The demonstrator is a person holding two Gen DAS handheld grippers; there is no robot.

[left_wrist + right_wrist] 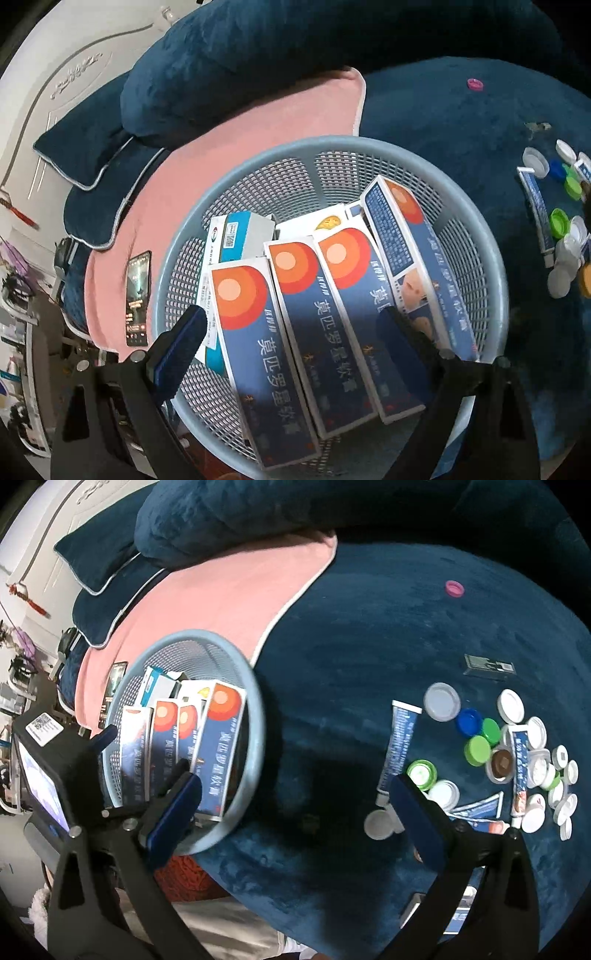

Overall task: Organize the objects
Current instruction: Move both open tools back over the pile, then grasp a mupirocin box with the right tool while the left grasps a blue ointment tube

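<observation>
A blue-grey mesh basket [476,229] sits on the bed and holds several blue ointment boxes with orange circles [332,317] and a white and teal box [240,236]. My left gripper [291,325] hangs open and empty just above the boxes. The basket also shows in the right wrist view [258,716], left of my right gripper [295,794], which is open and empty above the dark blue blanket [351,664]. Ointment tubes [399,746] and several bottle caps [476,749] lie scattered to the right.
A pink towel [258,125] lies under the basket's far side, with a phone [138,299] on it. Dark blue pillows [221,66] are behind. A pink cap [454,588] and a small dark packet [489,666] lie apart on the blanket.
</observation>
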